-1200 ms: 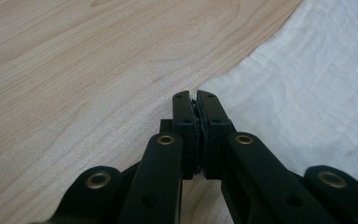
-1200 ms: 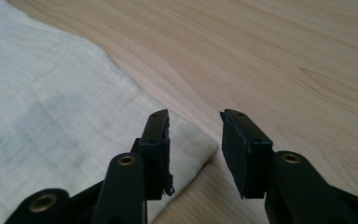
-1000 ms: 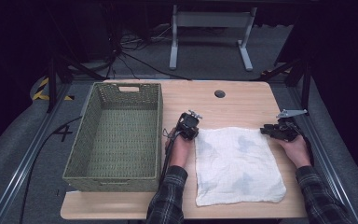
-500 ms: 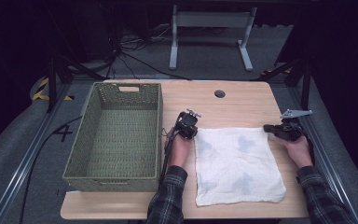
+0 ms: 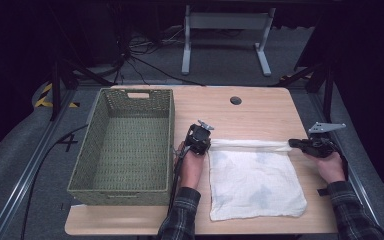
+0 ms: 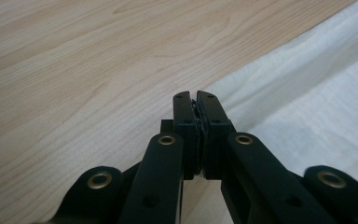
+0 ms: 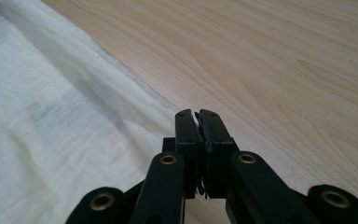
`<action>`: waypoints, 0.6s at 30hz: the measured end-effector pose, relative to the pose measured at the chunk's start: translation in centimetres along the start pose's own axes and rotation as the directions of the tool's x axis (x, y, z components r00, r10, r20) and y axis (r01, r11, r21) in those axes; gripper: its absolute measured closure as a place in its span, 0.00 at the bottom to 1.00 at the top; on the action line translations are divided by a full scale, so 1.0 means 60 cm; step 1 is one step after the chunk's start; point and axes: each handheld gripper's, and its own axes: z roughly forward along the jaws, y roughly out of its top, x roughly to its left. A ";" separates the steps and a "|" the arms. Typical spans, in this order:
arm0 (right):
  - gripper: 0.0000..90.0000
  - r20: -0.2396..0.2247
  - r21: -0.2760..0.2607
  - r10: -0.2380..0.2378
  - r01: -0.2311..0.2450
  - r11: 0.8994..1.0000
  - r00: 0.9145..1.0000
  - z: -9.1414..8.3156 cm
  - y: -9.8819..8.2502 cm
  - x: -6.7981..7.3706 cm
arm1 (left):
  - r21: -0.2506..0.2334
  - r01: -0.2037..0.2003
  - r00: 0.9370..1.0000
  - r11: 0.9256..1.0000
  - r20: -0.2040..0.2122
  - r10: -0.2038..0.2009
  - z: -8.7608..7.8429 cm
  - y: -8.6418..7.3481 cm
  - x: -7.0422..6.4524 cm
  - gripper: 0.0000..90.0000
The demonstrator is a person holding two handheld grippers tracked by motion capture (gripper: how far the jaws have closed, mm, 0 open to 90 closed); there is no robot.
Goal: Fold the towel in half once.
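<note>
A pale wooden tabletop fills the middle of the high view, with a dark floor around it. On the left half of the table stands an empty olive-green woven rectangular basket. To its right, in the lower centre-right of the frame, lies a white square cloth, spread mostly flat. Compared with a second ago, when the whole cloth lay flat, its far edge is now lifted and rolled toward the person into a narrow raised band running between the two grippers. The left gripper, held by a hand in a plaid sleeve, sits at the cloth's far left corner just right of the basket; the right gripper sits at the far right corner near the table's right edge. Both have come slightly up and toward the person. In the left gripper view the black jaws are pressed together with the cloth's edge running to them in the right half of the frame; in the right gripper view the jaws, which have just closed, are likewise clamped tight at the cloth's edge, the fabric spreading across the left of that frame. Each gripper appears to pinch a far corner. This suggests a fold has begun: the far edge would next be carried over to the near edge.
</note>
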 end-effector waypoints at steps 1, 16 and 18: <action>0.97 0.001 -0.001 0.002 -0.002 1.000 1.000 -0.003 -0.001 0.002 | -0.004 -0.002 1.000 1.000 0.000 0.002 -0.005 -0.001 -0.004 0.98; 0.96 -0.034 -0.010 0.001 -0.001 1.000 0.999 -0.032 -0.024 0.027 | -0.045 0.042 0.999 0.998 0.003 -0.042 -0.055 -0.045 -0.045 0.97; 0.96 -0.042 -0.011 -0.003 0.003 1.000 0.999 -0.036 -0.028 0.030 | -0.054 0.049 0.999 0.997 0.006 -0.049 -0.063 -0.051 -0.049 0.97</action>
